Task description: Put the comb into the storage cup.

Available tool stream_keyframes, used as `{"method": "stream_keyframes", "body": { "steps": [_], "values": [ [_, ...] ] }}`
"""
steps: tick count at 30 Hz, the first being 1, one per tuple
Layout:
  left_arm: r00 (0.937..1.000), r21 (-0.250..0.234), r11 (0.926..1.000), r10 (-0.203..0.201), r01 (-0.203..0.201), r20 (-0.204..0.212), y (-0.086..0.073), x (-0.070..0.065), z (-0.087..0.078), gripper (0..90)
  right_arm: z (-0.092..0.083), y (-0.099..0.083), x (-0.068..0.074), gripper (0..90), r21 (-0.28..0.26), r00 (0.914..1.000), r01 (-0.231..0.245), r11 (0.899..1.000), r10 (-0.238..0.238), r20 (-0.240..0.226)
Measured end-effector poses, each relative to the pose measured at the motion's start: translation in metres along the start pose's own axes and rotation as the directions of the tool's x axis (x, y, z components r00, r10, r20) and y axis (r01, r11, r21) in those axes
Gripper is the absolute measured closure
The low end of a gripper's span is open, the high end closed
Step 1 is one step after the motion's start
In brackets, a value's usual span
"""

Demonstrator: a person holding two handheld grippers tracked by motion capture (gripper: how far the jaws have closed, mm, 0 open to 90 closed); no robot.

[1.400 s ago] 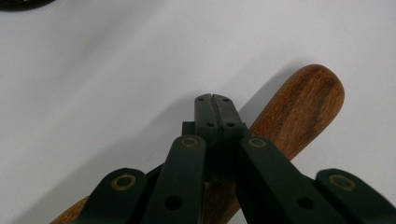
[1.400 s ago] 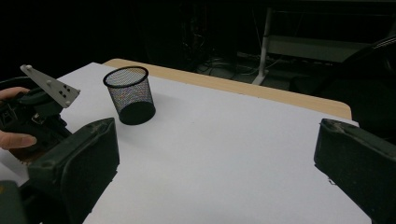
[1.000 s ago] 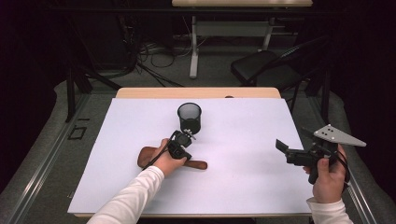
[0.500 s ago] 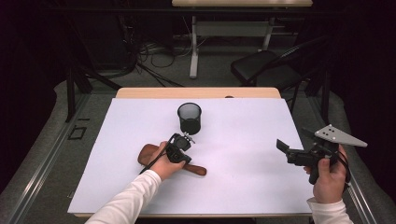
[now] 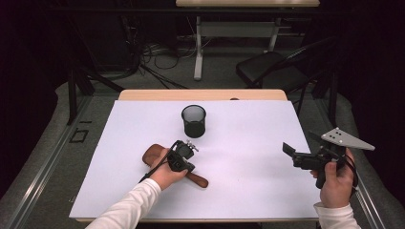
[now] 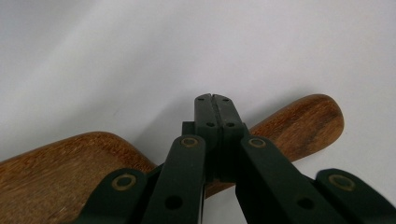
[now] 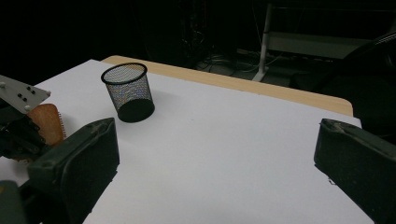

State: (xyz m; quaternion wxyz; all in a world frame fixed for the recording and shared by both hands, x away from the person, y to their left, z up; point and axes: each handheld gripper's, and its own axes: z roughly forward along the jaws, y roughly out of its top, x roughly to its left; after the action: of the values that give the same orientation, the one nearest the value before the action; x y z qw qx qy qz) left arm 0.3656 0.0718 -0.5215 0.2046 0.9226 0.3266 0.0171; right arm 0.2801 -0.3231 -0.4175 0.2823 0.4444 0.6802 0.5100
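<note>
Lying flat near the mesh cup (image 5: 194, 121), the wooden spatula (image 5: 154, 153) runs crosswise under the left gripper (image 6: 215, 100), jaws pressed together above its handle, pinching nothing; right gripper (image 5: 292, 153) spread, farther off.

no legible text or labels

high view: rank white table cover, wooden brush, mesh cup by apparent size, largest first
1. white table cover, by far the largest.
2. wooden brush, partly hidden under the left hand and left gripper.
3. mesh cup.
The brush and cup are close; the cup sits farther from the camera, so that order is unsure.
</note>
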Motion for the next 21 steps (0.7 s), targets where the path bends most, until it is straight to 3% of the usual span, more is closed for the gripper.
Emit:
{"method": "stream_keyframes", "body": {
  "steps": [9, 15, 21],
  "values": [
    [1.0000, -0.016, 0.9998, 0.006, -0.006, 0.004, -0.004, -0.001, -0.002, 90.0, -0.001, -0.003, -0.004, 0.0, 0.006, 1.0000, -0.003, 1.000, 0.003, 0.004],
    [0.9999, -0.029, 0.9996, -0.005, 0.005, 0.016, -0.012, -0.001, -0.001, 90.0, 0.003, -0.003, -0.001, 0.0, 0.013, 1.0000, -0.002, 1.000, 0.002, -0.003],
    [0.9998, -0.035, 0.9993, 0.011, -0.010, 0.018, -0.018, -0.003, -0.006, 90.0, 0.006, -0.004, 0.000, 0.0, 0.023, 1.0000, -0.001, 1.000, 0.002, -0.005]
  ]
}}
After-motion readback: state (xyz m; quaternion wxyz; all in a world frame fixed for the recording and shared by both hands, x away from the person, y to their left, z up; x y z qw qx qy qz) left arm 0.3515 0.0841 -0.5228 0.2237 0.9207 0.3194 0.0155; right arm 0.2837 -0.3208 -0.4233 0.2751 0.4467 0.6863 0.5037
